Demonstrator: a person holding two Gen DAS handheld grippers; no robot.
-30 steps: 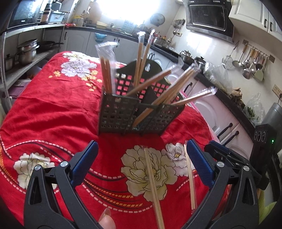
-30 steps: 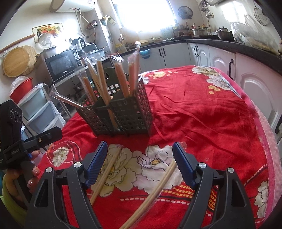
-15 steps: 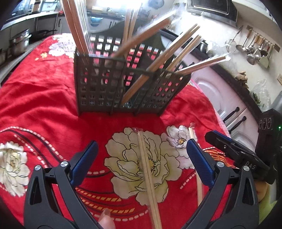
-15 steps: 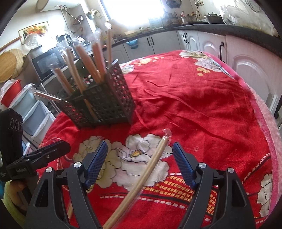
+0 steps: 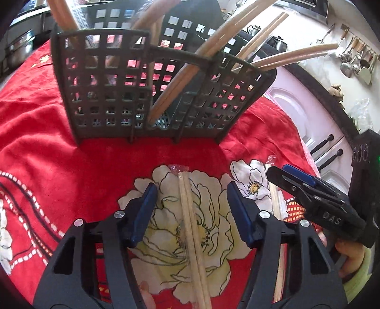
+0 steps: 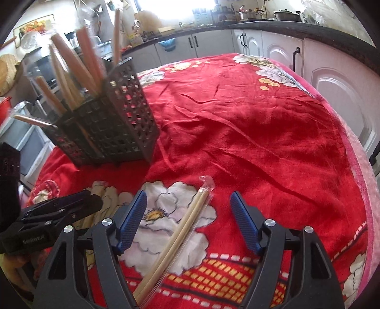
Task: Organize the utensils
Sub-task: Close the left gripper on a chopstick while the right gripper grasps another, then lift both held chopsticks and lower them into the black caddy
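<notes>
Now we are bringing both tools lower, closer to the table. Our left tool (image 5: 191,209) is closing around one wrapped chopstick pair (image 5: 193,234), not squeezing yet. Our right tool (image 6: 188,219) is staying wide over another pair (image 6: 175,240).

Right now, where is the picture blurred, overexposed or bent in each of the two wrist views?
Left wrist view: the chopstick holder bulges from the fisheye lens, and the upper background is washed out. Right wrist view: the window is blown out to white, the chopsticks in the holder are smeared by blur, while the wrapped chopsticks on the tablecloth stay sharp.
</notes>
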